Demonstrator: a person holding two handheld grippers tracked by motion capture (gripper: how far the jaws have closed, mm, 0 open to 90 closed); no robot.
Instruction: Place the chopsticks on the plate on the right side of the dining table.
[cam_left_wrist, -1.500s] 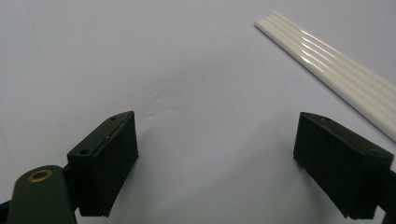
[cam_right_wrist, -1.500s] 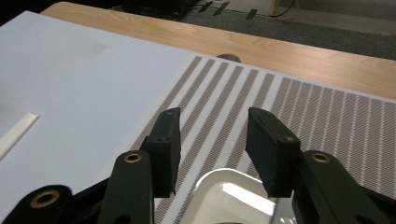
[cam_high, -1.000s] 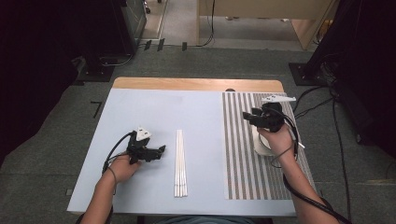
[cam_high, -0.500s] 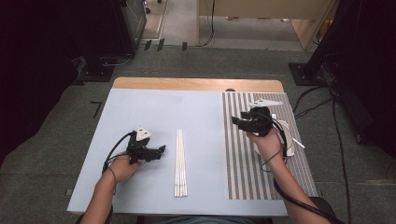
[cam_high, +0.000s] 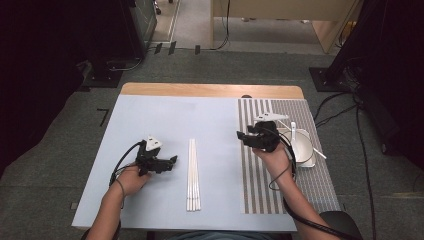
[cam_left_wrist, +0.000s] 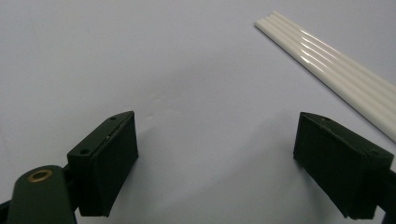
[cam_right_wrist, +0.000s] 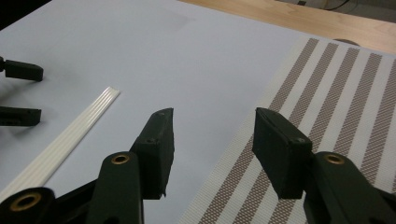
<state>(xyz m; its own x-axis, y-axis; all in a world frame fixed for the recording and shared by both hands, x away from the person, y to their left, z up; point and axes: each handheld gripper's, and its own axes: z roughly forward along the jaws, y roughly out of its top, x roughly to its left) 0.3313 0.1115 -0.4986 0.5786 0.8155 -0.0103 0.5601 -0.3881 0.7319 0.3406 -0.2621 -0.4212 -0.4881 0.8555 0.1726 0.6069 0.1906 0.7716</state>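
A bundle of white chopsticks (cam_high: 193, 175) lies lengthwise in the middle of the light blue table cover (cam_high: 165, 115). My left gripper (cam_high: 172, 161) rests just left of them, pointing toward them, jaws wide open and empty. In the left gripper view the chopsticks (cam_left_wrist: 336, 74) run across the upper right, beyond the gripper (cam_left_wrist: 215, 163). My right gripper (cam_high: 242, 136) hovers over the left edge of the striped mat (cam_high: 260, 190), pointing left, open with nothing between its jaws. In the right gripper view the gripper (cam_right_wrist: 212, 135) straddles the mat's edge (cam_right_wrist: 336, 93), with the chopsticks (cam_right_wrist: 70, 140) at lower left.
A white bowl (cam_high: 304, 147) with a white spoon (cam_high: 293, 131) sits on the mat just right of my right hand. A bare wooden strip (cam_high: 210, 90) runs along the table's far edge. The left gripper's jaws (cam_right_wrist: 18, 93) appear at the right gripper view's left edge.
My right gripper has moved left, from above the bowl to the mat's left edge. The left hand and the chopsticks have stayed put.
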